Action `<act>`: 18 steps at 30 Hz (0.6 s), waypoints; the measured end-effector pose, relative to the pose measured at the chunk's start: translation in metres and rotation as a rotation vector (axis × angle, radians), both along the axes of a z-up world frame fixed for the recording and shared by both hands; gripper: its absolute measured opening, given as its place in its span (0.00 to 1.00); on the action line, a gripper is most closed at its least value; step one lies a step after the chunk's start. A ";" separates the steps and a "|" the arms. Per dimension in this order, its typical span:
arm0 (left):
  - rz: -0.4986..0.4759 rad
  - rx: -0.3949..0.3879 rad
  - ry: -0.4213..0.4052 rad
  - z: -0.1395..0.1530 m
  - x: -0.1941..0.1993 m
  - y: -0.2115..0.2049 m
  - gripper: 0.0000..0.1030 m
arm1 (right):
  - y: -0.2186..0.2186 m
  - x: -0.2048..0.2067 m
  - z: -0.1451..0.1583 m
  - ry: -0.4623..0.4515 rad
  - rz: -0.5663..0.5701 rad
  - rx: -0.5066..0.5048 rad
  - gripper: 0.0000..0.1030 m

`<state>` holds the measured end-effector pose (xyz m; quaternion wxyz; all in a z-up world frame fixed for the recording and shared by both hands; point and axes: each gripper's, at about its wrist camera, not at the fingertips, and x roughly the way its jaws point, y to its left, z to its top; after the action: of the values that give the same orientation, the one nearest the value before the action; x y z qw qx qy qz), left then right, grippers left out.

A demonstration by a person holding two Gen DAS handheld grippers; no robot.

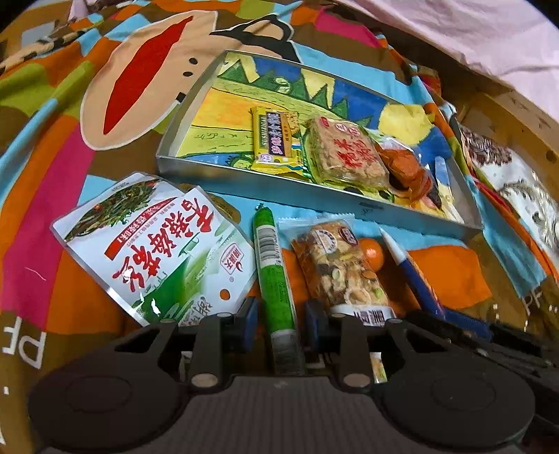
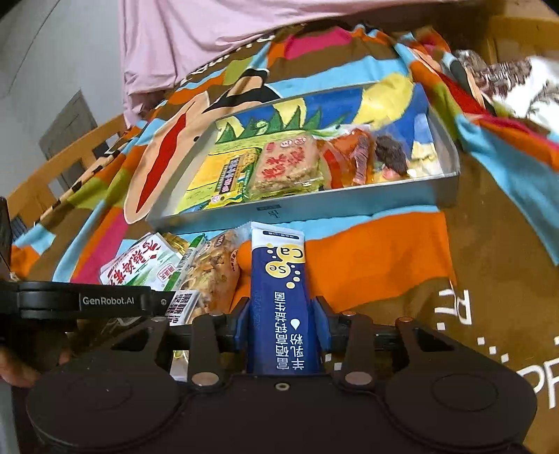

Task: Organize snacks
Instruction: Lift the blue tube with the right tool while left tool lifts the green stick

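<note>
— Looking down on a cartoon-print cloth [image 1: 52,227] covering the surface. Starting nearest: noticing the left tongs [image 1: 281,324] straddling the green stick [image 1: 272,265], standing narrow, pads seemingly not quite pressing its sides.

— Agreeing. Lining up along its length, probably aiming to pinch it across the thin way rather than by an end. Spotting the right tongs [image 2: 281,321] clamping the blue sachet [image 2: 279,279] by its long edges, holding it flat and pointing toward the tray [image 2: 314,206].

— Judging that as carrying, not yet placing. Seeing, just beside the stick, the nut bar [image 1: 340,265] and the green-and-white pouch [image 1: 153,251] lying loose on the cloth, outside the tray.

— Also catching something round and orange [image 1: 372,253] tucked behind the nut bar; not managing to tell what.

— Moving farther: finding the yellow bar [image 1: 274,139], the puffed-rice square [image 1: 346,150] and the reddish packet [image 1: 405,167] sitting side by side inside the tray, crowding toward one end.

— Guessing at a row being built, leaving the other end free for the long items. Watching for the sachet buckling or slipping in such an edge grip.

— Ending at the back with pink fabric [image 1: 471,31] lying beyond the cloth.
</note>
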<state>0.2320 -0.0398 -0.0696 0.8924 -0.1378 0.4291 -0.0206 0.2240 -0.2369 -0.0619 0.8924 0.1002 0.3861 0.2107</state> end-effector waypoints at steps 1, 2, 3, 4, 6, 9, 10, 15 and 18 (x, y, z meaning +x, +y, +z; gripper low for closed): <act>0.003 -0.011 -0.001 -0.001 0.002 0.002 0.33 | 0.001 0.000 -0.001 0.001 0.004 0.003 0.44; 0.004 -0.022 -0.002 -0.003 0.004 0.003 0.33 | 0.002 -0.001 -0.002 -0.002 0.008 -0.001 0.44; 0.006 -0.032 -0.001 -0.004 0.005 0.005 0.33 | 0.004 -0.001 -0.002 -0.007 0.010 -0.009 0.43; 0.007 -0.039 0.000 -0.004 0.006 0.006 0.33 | 0.005 -0.001 -0.003 -0.011 0.011 -0.013 0.41; 0.010 -0.044 -0.003 -0.004 0.005 0.007 0.27 | 0.005 -0.002 -0.003 -0.015 -0.001 -0.016 0.38; 0.021 -0.046 -0.013 -0.002 -0.003 0.008 0.20 | 0.003 -0.004 0.000 -0.018 -0.015 -0.017 0.35; 0.028 -0.056 -0.014 -0.001 -0.006 0.009 0.20 | 0.003 -0.005 0.001 -0.019 -0.015 -0.022 0.35; 0.036 -0.126 -0.024 0.007 -0.025 0.012 0.19 | 0.005 -0.015 0.016 -0.078 0.002 -0.069 0.35; 0.033 -0.161 0.000 0.010 -0.036 0.011 0.19 | 0.002 -0.021 0.028 -0.117 0.004 -0.071 0.35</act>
<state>0.1956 -0.0285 -0.0599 0.8787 -0.2161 0.4237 -0.0405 0.2035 -0.2344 -0.0344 0.9160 0.0552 0.3408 0.2044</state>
